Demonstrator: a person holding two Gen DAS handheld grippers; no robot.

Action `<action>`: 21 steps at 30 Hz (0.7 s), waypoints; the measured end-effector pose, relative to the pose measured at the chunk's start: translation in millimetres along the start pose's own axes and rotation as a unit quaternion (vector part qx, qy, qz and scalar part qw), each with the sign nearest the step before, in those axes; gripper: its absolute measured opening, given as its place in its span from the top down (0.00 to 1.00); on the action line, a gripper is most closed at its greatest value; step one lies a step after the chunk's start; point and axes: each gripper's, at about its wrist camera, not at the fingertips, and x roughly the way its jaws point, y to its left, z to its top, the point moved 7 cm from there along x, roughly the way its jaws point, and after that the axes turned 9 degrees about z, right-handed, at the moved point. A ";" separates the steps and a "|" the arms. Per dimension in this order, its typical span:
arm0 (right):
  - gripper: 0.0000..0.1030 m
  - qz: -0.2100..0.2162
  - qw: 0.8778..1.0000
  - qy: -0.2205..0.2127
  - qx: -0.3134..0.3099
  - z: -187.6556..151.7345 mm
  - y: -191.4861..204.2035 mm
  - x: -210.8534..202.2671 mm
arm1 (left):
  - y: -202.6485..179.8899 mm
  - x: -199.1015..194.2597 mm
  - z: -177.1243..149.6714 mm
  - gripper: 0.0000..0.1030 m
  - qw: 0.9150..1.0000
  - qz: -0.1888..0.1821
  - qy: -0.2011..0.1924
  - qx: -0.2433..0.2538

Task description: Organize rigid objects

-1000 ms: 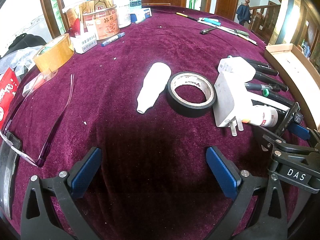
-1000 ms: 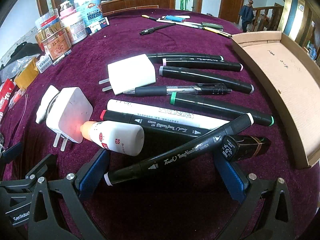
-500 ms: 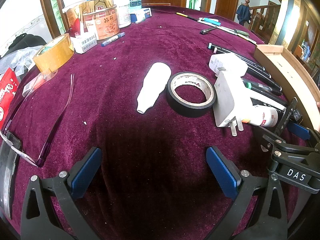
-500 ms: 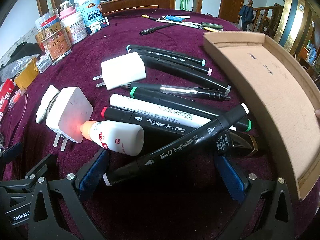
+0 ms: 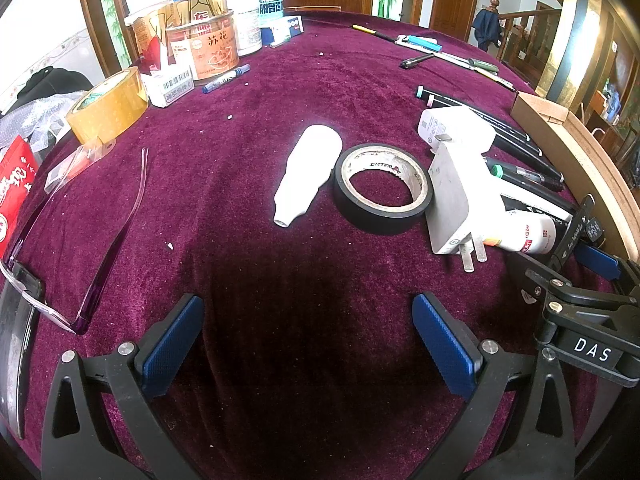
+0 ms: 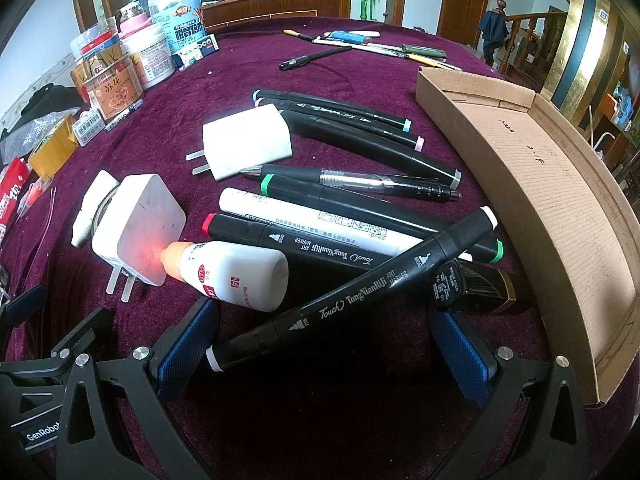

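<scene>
Both hand-held grippers [image 5: 308, 340] [image 6: 320, 344] gape, empty

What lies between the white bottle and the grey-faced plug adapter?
The black tape roll, lying flat between the white bottle and the plug adapter; seen in the left wrist view.

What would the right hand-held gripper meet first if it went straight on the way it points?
Probably the black Touch art marker lying slantwise across the open right hand-held gripper; its white-capped near end already sits by the left finger. Depth is uncertain.
</scene>
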 end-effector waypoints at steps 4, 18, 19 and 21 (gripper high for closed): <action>0.02 0.000 1.000 0.000 0.000 0.1 -0.3 0.1 | 0.0 0.0 0.0 0.00 1.000 0.000 0.000 0.000; 0.02 0.000 1.000 0.000 0.000 -0.1 0.0 -0.1 | 0.0 0.0 0.0 0.00 1.000 0.000 0.000 0.000; 0.02 0.000 1.000 0.000 0.000 -0.3 0.8 -0.5 | 1.2 1.3 0.8 0.00 1.000 0.000 0.000 0.000; 0.02 0.000 1.000 0.000 0.000 -0.6 1.5 -0.8 | 1.4 1.6 0.9 0.00 1.000 0.001 0.000 0.000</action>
